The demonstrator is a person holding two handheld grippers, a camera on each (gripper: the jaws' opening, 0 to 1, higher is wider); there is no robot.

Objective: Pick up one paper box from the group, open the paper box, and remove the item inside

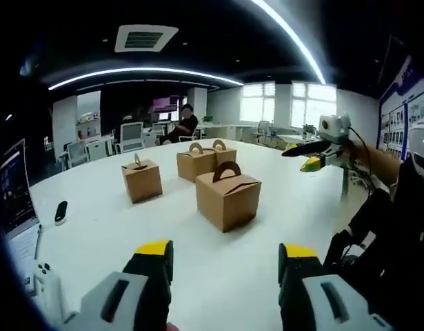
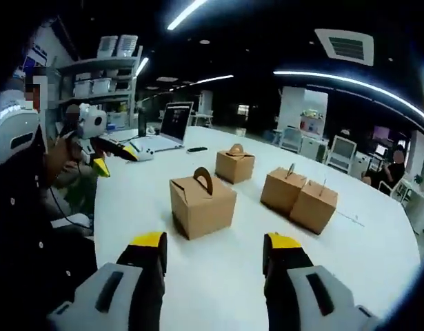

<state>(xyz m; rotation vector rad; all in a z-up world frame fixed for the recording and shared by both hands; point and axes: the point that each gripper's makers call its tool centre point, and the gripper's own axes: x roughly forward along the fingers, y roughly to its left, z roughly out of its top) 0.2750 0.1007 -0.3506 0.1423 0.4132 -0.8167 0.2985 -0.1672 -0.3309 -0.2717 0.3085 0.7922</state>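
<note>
Left gripper view: we see the left gripper (image 1: 225, 258) low over the near edge of the white table (image 1: 108, 234), jaws spread wide, nothing between them. Four paper boxes sit grouped mid-table. The nearest box (image 1: 227, 196) stands straight ahead of our jaws, well apart from them, handle arched up and lid closed. Behind it a pair of boxes (image 1: 201, 162) touch each other or nearly so, and a single box (image 1: 142, 179) stands off to one side. We judge they're spaced loosely so a jaw can get around any one. The right gripper (image 1: 305, 153) comes in from the right, held up in the air over the far table edge; its jaws look nearly together with nothing in them, but we can't tell for sure from here. A dark remote (image 1: 61, 211) lies near the left edge.

Right gripper view: the right gripper (image 2: 213, 252) shows jaws released, wide, empty. The nearest box (image 2: 202, 203) is dead ahead between the jaw lines, still apart, closed. The single box (image 2: 235, 164) is behind it, the pair (image 2: 299, 195) to the right. The left gripper (image 2: 105, 160) hangs at the table's left edge, a laptop (image 2: 174, 124) beyond it.

Our call: no box picked yet; both grippers are aimed at the nearest one, approach stage.
</note>
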